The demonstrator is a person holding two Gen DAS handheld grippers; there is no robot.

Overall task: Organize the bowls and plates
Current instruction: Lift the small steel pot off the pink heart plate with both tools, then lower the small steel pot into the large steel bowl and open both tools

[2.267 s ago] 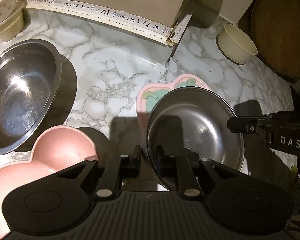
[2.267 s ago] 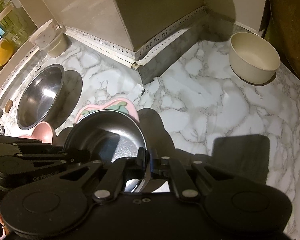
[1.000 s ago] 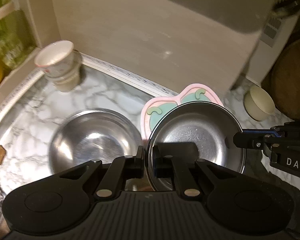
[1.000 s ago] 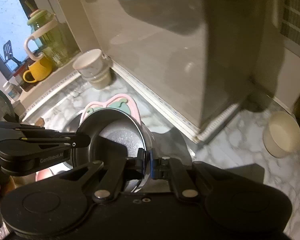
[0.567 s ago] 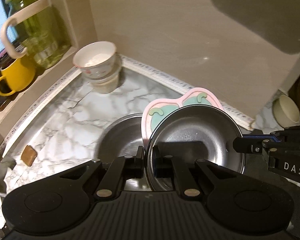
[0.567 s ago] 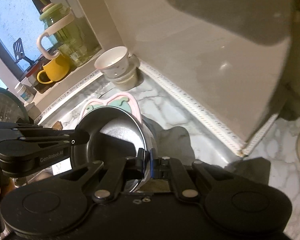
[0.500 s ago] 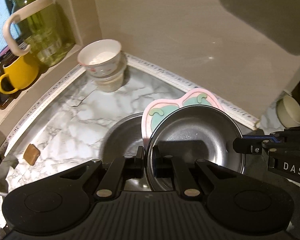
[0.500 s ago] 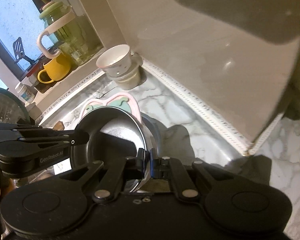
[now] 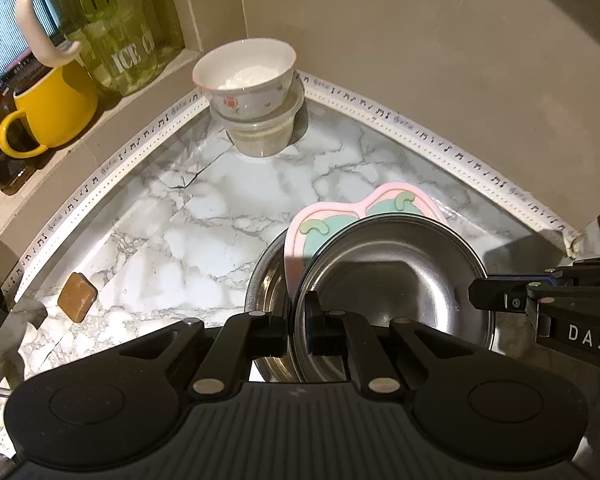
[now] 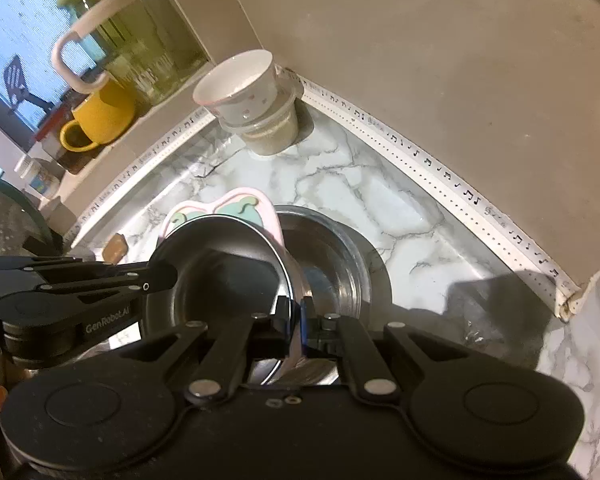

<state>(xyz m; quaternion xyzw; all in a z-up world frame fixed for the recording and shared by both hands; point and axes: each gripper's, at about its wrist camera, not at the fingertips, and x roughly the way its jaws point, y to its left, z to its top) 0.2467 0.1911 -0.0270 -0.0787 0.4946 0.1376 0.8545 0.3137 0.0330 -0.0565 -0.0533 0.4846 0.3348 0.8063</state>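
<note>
A small steel bowl [image 9: 392, 280] hangs tilted in the air with a pink apple-shaped plate [image 9: 332, 216] against its underside. My left gripper [image 9: 296, 316] is shut on the bowl's left rim, with the plate's edge in the same pinch. My right gripper [image 10: 298, 316] is shut on the opposite rim of the same bowl [image 10: 220, 280]; the pink plate [image 10: 220, 204] peeks out behind it. Each gripper shows in the other's view, the right gripper [image 9: 476, 296] and the left gripper [image 10: 172, 274]. Directly below sits a larger steel bowl [image 10: 332, 264] on the marble counter [image 9: 204, 240].
In the corner a floral bowl [image 9: 248, 80] is stacked in a clear plastic tub [image 9: 264, 136]. A yellow mug [image 9: 48, 108] and a glass jug [image 9: 116, 28] stand on the ledge at left. A small brown block [image 9: 76, 300] lies on the counter. The beige wall [image 9: 420, 60] runs behind.
Both grippers carried the small steel bowl and pink plate towards the corner and downward. The corner bowls and the ledge now look closer, and the large steel bowl lies right under the load.
</note>
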